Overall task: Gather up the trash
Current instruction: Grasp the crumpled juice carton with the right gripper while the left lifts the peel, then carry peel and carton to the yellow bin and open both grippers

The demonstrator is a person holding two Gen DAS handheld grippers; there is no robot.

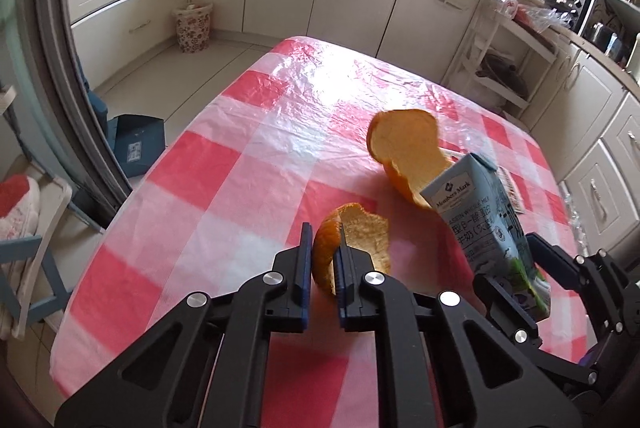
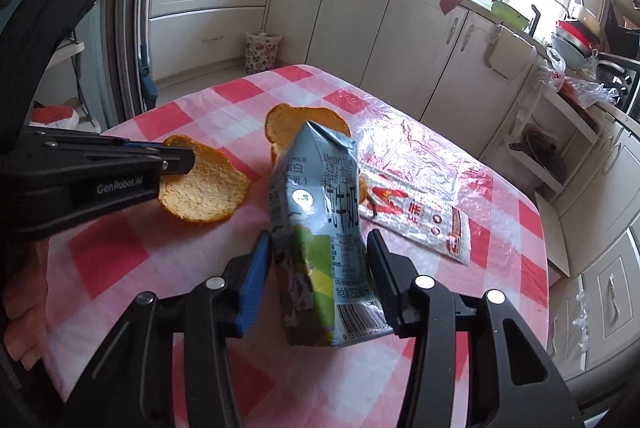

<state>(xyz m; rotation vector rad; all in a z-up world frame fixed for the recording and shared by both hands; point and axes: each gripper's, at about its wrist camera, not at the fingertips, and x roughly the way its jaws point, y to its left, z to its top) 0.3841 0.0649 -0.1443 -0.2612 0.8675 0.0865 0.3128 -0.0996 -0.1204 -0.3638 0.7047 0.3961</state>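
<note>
Left wrist view: left gripper (image 1: 323, 252) pinched tight on rim of near orange peel (image 1: 356, 240), left of milk carton (image 1: 486, 224). Second orange peel (image 1: 404, 152) lay behind carton on checked tablecloth (image 1: 224, 164). Right gripper (image 2: 318, 268) clamped crumpled carton upright, pads against both sides. Printed plastic wrapper (image 2: 420, 216) lay right of carton, flat.

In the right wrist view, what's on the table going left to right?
Left hand-held gripper clamped on an orange peel → milk carton between the right hand-held gripper's fingers → printed plastic wrapper.
</note>
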